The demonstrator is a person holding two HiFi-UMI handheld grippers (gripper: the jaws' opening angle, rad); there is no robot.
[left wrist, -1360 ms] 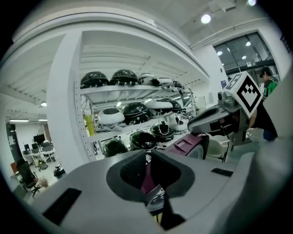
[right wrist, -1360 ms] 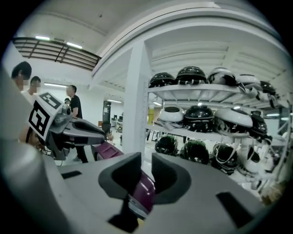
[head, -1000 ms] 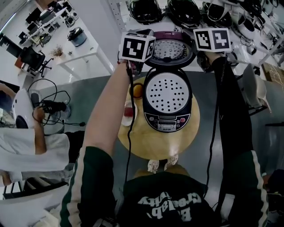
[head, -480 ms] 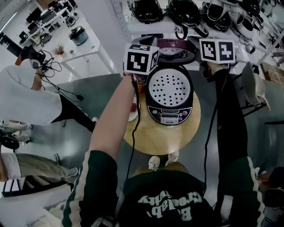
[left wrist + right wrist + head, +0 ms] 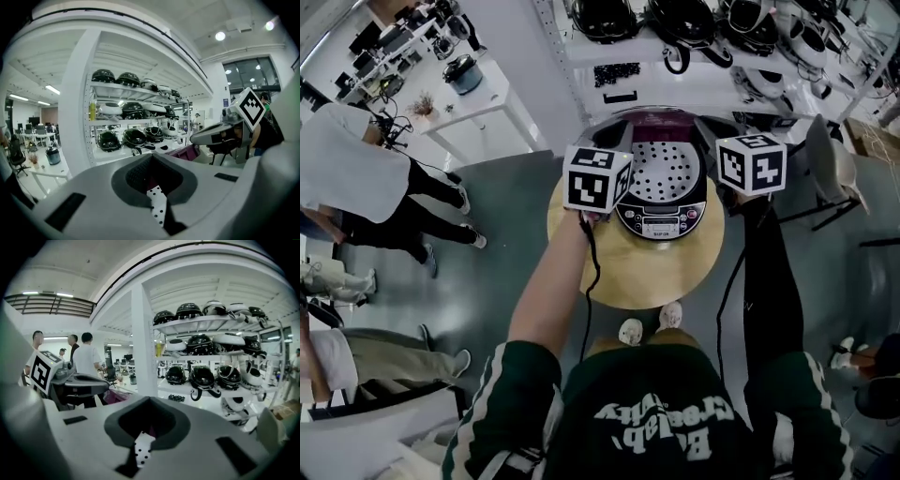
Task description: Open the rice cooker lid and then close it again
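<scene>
The rice cooker stands on a round wooden table. Its lid is raised at the back, and the white perforated plate inside shows. My left gripper hangs at the cooker's left side and my right gripper at its right side; the marker cubes hide their fingertips. In the left gripper view the jaws are shut with nothing held, and a strip of the dotted plate shows through the slit. The right gripper looks the same, shut and empty.
White shelves with several dark helmets stand behind the table. A chair is at the right. People stand on the grey floor at the left, near a white desk. My shoes are at the table's near edge.
Both grippers have come down and back from beside the raised lid to the cooker's two sides. The head view has shifted, and the people at the left have moved.
</scene>
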